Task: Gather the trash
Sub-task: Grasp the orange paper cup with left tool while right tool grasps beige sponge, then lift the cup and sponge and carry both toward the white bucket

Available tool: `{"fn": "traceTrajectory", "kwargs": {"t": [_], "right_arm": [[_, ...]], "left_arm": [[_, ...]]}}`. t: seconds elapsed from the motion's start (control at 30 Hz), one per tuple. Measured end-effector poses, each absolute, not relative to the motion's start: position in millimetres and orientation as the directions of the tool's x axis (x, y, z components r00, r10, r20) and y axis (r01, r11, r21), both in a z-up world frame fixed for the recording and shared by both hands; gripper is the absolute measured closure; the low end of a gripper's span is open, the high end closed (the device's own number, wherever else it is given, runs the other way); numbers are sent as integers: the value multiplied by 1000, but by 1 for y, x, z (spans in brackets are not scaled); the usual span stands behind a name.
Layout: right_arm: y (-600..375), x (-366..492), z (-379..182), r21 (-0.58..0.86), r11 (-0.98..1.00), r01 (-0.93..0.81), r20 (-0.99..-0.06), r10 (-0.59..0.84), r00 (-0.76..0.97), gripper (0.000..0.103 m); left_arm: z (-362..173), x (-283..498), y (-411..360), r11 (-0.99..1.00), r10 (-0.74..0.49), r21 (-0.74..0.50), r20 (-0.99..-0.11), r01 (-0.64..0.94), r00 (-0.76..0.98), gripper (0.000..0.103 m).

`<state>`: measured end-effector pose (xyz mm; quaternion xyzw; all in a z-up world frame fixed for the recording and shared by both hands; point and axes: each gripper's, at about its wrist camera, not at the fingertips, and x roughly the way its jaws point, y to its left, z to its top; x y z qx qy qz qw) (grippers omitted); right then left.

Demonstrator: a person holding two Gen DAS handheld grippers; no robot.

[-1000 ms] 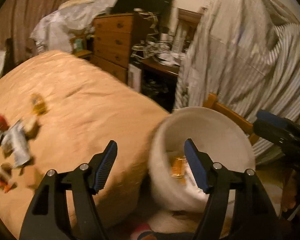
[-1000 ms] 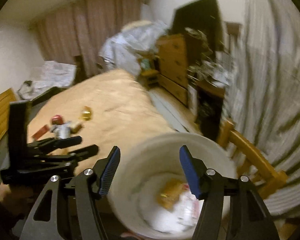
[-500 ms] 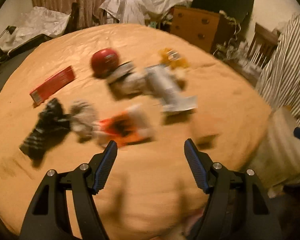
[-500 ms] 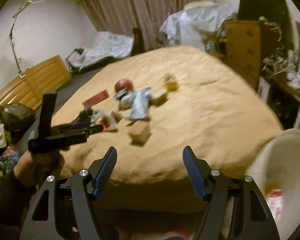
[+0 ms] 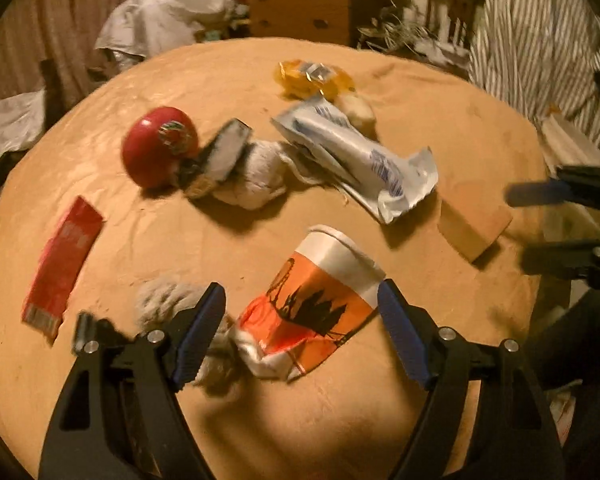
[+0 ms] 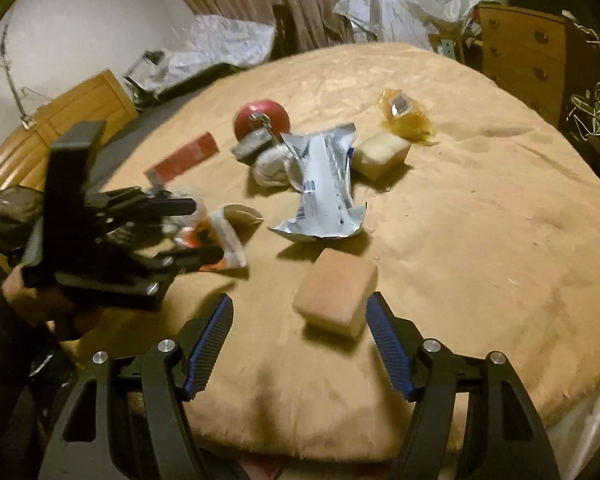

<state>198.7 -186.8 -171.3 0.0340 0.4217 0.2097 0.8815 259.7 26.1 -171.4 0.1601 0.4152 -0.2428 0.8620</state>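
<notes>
Trash lies on a tan bed cover (image 5: 236, 80). A crushed orange-and-white paper cup (image 5: 312, 304) lies between the wide-open fingers of my left gripper (image 5: 300, 328), which also shows in the right wrist view (image 6: 188, 232). A tan sponge block (image 6: 336, 292) lies between the open fingers of my right gripper (image 6: 300, 340); it also shows in the left wrist view (image 5: 474, 220). Further off lie a white-and-blue wrapper (image 5: 356, 156), a red ball (image 5: 158, 146), a red flat packet (image 5: 62, 264), a yellow wrapper (image 5: 314, 78) and crumpled tissue (image 5: 252, 176).
A grey cloth wad (image 5: 168, 300) lies by my left finger. A pale block (image 6: 380, 152) sits near the yellow wrapper (image 6: 404, 116). A wooden dresser (image 6: 524, 56) and a striped cloth (image 5: 540, 32) stand beyond the bed. The bed's front edge (image 6: 300, 444) is just below my right gripper.
Both grippers swung away from the white bin to the bed and moved in low over the trash. The left now straddles the cup, the right the sponge block.
</notes>
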Motion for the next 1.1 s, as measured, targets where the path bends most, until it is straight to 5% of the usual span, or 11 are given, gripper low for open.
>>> {"fn": "traceTrajectory", "kwargs": {"t": [0.13, 0.27, 0.43, 0.9, 1.1], "right_arm": [[-171, 222, -190, 160, 939, -304, -768, 312, 559, 35], [-175, 231, -202, 125, 953, -277, -782, 267, 563, 59], [-191, 228, -201, 182, 935, -303, -744, 332, 580, 62], [-187, 200, -200, 171, 929, -329, -709, 347, 613, 63], [-188, 185, -182, 150, 934, -326, -669, 338, 661, 63]], "left_arm": [[-185, 265, 21, 808, -293, 67, -816, 585, 498, 37], [-191, 262, 16, 806, -295, 69, -814, 587, 500, 44], [-186, 259, 28, 858, -322, -26, -805, 514, 497, 65], [-195, 257, 15, 911, -296, -65, -789, 407, 538, 54], [-184, 241, 16, 936, -273, -64, -753, 346, 599, 68]]}}
